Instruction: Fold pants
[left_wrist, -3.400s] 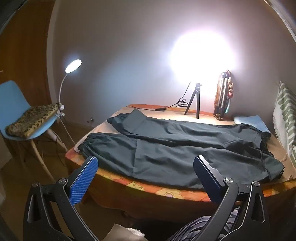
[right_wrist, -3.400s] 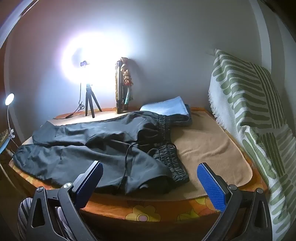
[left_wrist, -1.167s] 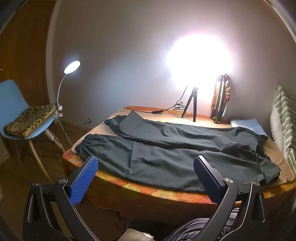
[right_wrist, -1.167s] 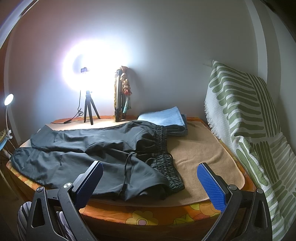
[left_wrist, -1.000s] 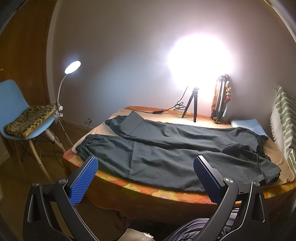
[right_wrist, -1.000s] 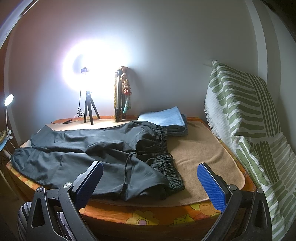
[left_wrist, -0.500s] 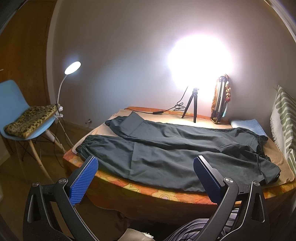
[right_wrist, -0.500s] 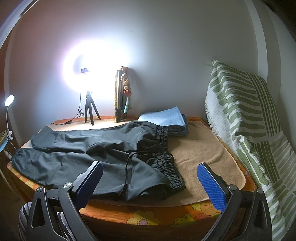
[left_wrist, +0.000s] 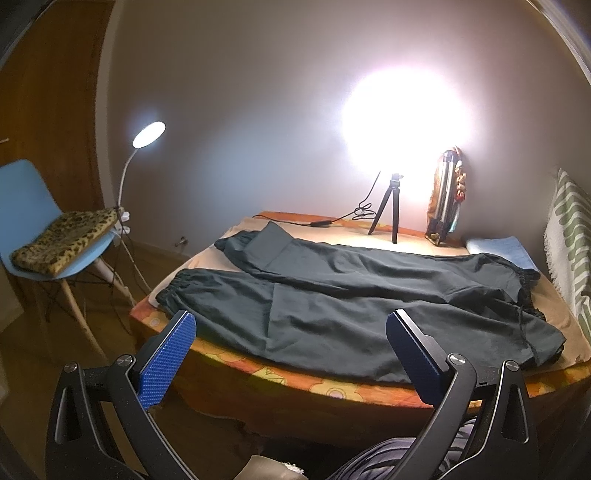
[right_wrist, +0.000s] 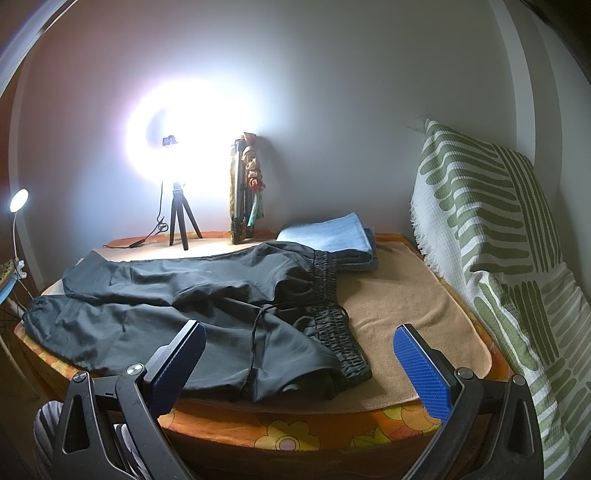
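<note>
Dark grey pants (left_wrist: 351, 295) lie spread flat on the bed (left_wrist: 332, 391), cuffs to the left and elastic waistband (right_wrist: 334, 325) to the right, with a black drawstring trailing across the cloth. My left gripper (left_wrist: 291, 354) hangs open in front of the bed's near edge, level with the lower leg, touching nothing. Over the near right corner of the bed, beside the waistband, my right gripper (right_wrist: 299, 358) stands open and empty too. A tan towel (right_wrist: 406, 314) lies under the pants.
A ring light on a small tripod (left_wrist: 388, 218) and a folded tripod (left_wrist: 445, 199) stand at the bed's far edge. Folded blue cloth (right_wrist: 332, 236) lies behind the waistband. A green-striped cushion (right_wrist: 498, 240) leans at the right. A blue chair (left_wrist: 40, 236) and lamp (left_wrist: 147, 133) stand left.
Both grippers drifted slightly back from the bed over the last seconds, then held almost still. The pants have not moved.
</note>
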